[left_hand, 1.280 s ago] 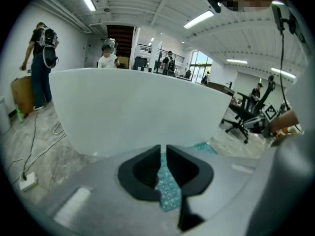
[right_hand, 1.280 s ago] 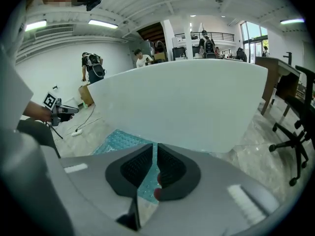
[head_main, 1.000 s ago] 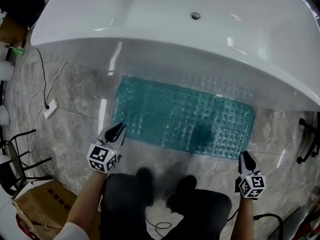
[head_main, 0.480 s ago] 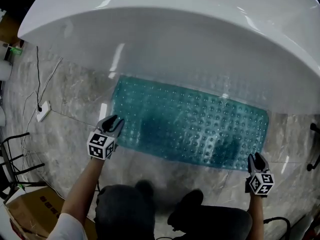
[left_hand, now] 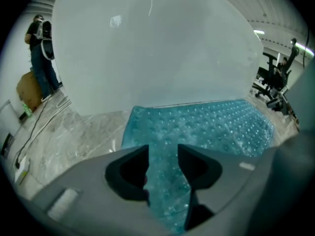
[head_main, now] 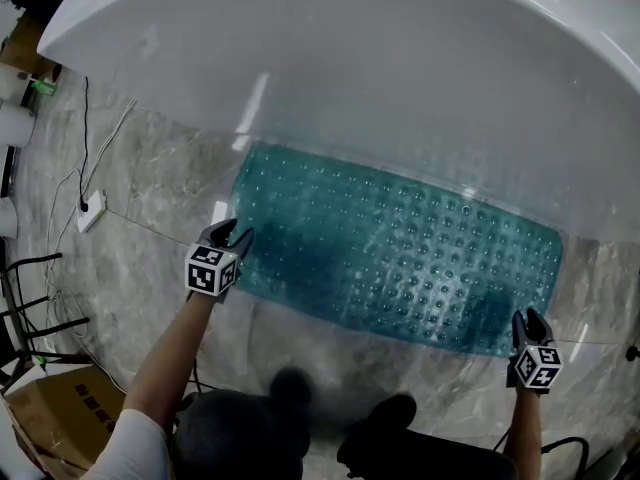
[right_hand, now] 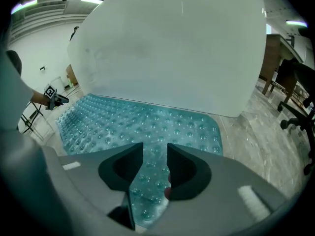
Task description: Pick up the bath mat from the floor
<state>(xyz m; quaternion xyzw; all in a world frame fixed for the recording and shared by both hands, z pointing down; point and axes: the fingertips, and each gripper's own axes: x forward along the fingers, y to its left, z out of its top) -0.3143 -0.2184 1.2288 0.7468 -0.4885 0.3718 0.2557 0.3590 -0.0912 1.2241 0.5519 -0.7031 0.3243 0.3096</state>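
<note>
teal bath mat [head_main: 400, 258] lying flat on the marble floor [head_main: 150, 188], beside the white bathtub [head_main: 400, 78]. my left hand-held gripper [head_main: 232, 234] hangs at its near left corner, my right hand-held gripper [head_main: 531, 318] at its near right corner. both pairs of jaws stand apart, having just been opening, clamping nothing; the mat shows through each gap.

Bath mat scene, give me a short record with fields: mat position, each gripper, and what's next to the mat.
bath mat: teal, studded, flat on the floor, beside the bathtub
left gripper: at the mat's near left corner, jaws apart and just been opening, nothing gripped
right gripper: at the mat's near right corner, jaws apart and just been opening, nothing gripped
mat lifted: not yet
</note>
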